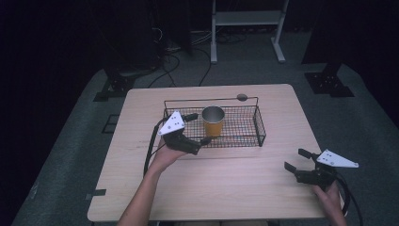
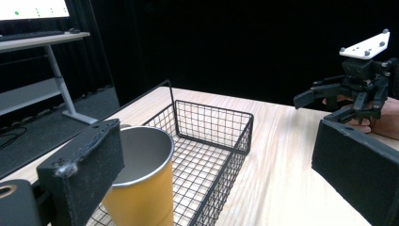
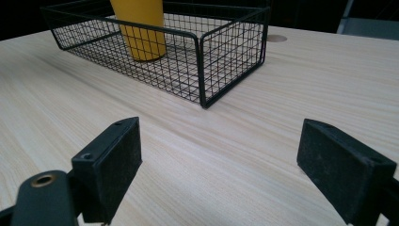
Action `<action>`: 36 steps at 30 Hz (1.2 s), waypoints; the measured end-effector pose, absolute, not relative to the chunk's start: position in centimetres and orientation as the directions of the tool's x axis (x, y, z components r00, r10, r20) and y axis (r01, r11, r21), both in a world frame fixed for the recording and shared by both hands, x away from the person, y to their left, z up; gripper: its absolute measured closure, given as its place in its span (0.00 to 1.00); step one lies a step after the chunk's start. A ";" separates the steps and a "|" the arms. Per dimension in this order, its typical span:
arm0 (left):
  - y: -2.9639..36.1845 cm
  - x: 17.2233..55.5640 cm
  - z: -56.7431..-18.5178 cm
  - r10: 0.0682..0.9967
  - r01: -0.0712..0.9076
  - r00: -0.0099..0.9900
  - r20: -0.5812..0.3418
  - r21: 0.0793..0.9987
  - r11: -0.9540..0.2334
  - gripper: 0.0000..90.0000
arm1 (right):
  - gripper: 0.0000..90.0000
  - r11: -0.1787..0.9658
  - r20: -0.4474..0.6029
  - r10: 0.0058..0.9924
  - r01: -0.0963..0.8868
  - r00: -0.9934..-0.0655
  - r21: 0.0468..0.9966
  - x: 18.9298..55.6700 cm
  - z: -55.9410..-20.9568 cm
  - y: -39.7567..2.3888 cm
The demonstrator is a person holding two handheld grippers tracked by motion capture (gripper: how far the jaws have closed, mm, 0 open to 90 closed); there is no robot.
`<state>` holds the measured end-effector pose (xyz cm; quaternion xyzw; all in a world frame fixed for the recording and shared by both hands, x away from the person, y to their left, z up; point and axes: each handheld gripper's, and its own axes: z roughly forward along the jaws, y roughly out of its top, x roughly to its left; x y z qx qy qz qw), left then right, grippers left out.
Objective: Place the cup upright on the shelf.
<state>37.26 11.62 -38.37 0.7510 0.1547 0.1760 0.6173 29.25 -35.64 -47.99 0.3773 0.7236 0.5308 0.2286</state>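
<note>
A yellow cup (image 1: 213, 122) with a bare metal inside stands upright in the left half of a black wire basket (image 1: 244, 136) on the wooden table. My left gripper (image 1: 200, 128) hovers at the basket's left end, open, its jaws spread wide just short of the cup. In the left gripper view the cup (image 2: 141, 188) sits close behind the left jaw, inside the basket (image 2: 221, 141). My right gripper (image 1: 294, 159) is open near the table's front right corner and holds nothing. It faces the basket (image 3: 202, 56) and the cup (image 3: 141, 28).
The wooden table (image 1: 226, 188) has bare surface in front of the basket and to its right. A round cable hole (image 1: 242, 97) lies at the far edge. A white desk frame (image 1: 247, 28) and cables are on the floor beyond. The right gripper (image 2: 348, 94) appears in the left gripper view.
</note>
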 end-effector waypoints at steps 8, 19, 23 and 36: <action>11.9 36.4 -38.8 0.457 0.016 0.886 0.071 0.983 -0.185 0.02 | 0.15 0.151 0.070 0.789 0.303 -0.611 0.941 29.2 -48.0 -35.6; 12.6 35.2 -39.4 0.466 0.024 0.883 0.054 0.987 -0.159 0.02 | 0.15 0.152 0.069 0.789 0.303 -0.610 0.941 29.2 -48.0 -35.6; 12.8 34.7 -39.5 0.465 0.027 0.884 0.047 0.988 -0.150 0.02 | 0.15 0.151 0.069 0.789 0.303 -0.610 0.941 29.2 -48.0 -35.6; 13.7 33.0 -40.6 0.480 0.026 0.876 0.053 0.987 -0.156 0.02 | 0.15 0.151 0.070 0.789 0.303 -0.610 0.941 29.2 -48.0 -35.6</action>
